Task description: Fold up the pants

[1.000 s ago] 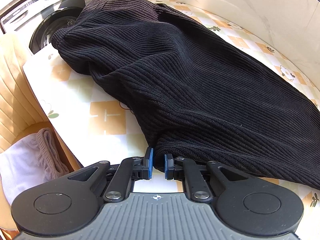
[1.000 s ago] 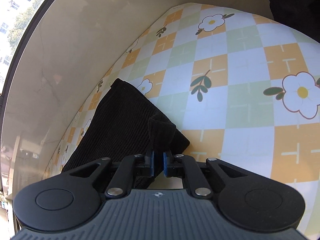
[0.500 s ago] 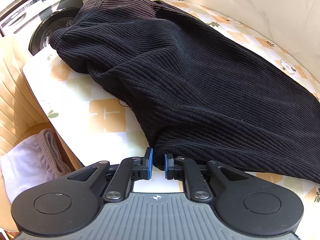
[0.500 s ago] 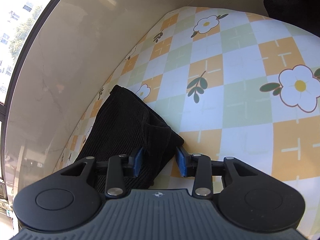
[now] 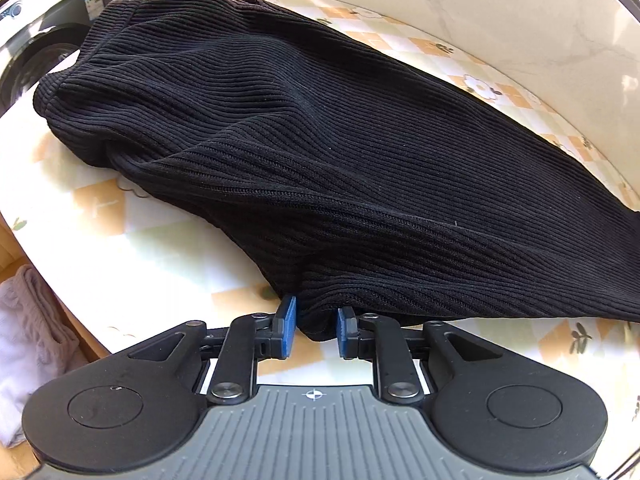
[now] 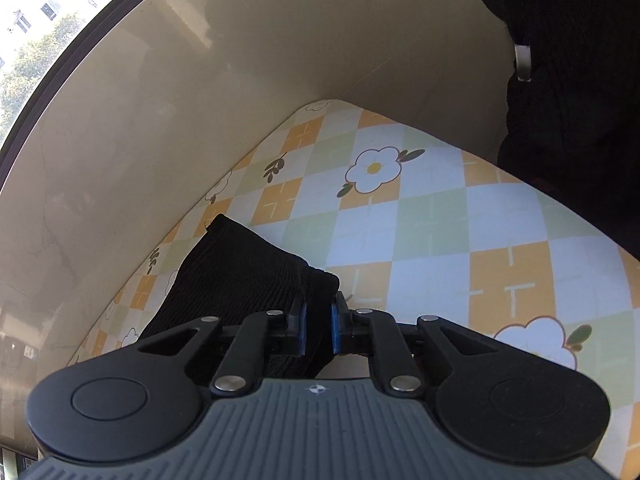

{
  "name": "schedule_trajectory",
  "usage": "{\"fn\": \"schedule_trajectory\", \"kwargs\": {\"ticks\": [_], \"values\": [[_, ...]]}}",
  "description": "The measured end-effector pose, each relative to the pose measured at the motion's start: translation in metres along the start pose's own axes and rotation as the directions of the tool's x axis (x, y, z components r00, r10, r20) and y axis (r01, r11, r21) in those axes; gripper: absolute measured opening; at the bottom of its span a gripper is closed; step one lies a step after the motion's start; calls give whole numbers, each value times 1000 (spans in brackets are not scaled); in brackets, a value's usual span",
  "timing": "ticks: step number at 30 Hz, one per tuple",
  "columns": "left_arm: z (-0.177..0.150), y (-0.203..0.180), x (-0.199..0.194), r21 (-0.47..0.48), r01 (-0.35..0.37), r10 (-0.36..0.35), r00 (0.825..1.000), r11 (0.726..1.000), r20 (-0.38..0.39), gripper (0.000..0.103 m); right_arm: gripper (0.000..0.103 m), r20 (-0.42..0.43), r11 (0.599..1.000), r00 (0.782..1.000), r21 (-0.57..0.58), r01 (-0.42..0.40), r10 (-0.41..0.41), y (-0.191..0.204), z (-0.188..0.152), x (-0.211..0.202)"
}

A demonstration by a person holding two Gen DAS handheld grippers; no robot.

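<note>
The black pants (image 5: 320, 152) lie spread on the flowery tabletop (image 5: 132, 248) ahead of the left tool (image 5: 317, 327), whose jaws are opening with a fold of cloth between them, while the right tool (image 6: 318, 325) is closing and pinches the pants' end just ahead of it.

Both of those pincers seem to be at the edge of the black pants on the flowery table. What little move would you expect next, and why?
Probably the right gripper lifts its end and carries it over toward the rest of the black pants. Its jaws are closing with a bunched end of fabric between the pads. The left gripper is opening, with fabric between its pads, so it seems to be letting go.
</note>
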State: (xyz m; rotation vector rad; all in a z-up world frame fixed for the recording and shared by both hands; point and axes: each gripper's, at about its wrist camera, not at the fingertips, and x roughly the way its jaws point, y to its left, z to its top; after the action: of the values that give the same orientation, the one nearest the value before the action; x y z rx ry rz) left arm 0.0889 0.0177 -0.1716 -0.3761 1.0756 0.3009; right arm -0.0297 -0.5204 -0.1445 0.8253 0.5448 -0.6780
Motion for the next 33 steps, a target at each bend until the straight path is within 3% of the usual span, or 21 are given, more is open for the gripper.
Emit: {"fn": "schedule_trajectory", "kwargs": {"ticks": [1, 4, 6, 7, 9, 10, 11, 14, 19, 23, 25, 31, 33], "values": [[-2, -5, 0, 7, 38, -38, 999, 999, -9, 40, 12, 11, 1000, 1000, 3, 15, -15, -6, 5, 0], [-9, -25, 2, 23, 152, -151, 987, 988, -49, 60, 12, 38, 998, 998, 37, 45, -46, -24, 18, -1], [-12, -34, 3, 22, 191, -189, 979, 981, -73, 68, 13, 48, 998, 997, 46, 51, -53, -34, 24, -3], [-13, -38, 3, 26, 200, -198, 977, 979, -78, 73, 19, 44, 998, 998, 43, 50, -52, -36, 25, -4], [-14, -40, -4, 28, 216, -214, 975, 976, -66, 77, 34, 24, 998, 998, 26, 60, -61, -36, 25, -7], [-14, -37, -8, 15, 231, -230, 971, 973, -59, 78, 47, 16, 998, 998, 2, 64, -64, -33, 25, -11], [-14, -33, -11, -4, 249, -249, 967, 968, -57, 78, 52, 13, 998, 999, -22, 50, -50, -31, 22, -16], [-14, -12, -27, -89, 299, -302, 953, 950, -18, 79, 53, 7, 998, 999, -63, 33, -32, -21, 10, -32], [0, 43, -51, -226, 311, -298, 950, 923, 89, 83, 54, 23, 997, 1000, -70, -14, 15, 3, -17, -59], [20, 92, -51, -378, 313, -270, 949, 871, 164, 83, 57, -47, 986, 994, -127, -106, 100, 47, -53, -71], [36, 120, -49, -431, 287, -228, 956, 856, 184, 83, 60, -94, 977, 989, -164, -133, 119, 71, -75, -70], [64, 197, -38, -492, 235, -145, 966, 838, 215, 83, 61, -229, 962, 965, -208, -176, 127, 145, -149, -53], [73, 216, -29, -499, 236, -153, 967, 834, 202, 82, 62, -253, 953, 960, -241, -186, 123, 171, -167, -50]]}}
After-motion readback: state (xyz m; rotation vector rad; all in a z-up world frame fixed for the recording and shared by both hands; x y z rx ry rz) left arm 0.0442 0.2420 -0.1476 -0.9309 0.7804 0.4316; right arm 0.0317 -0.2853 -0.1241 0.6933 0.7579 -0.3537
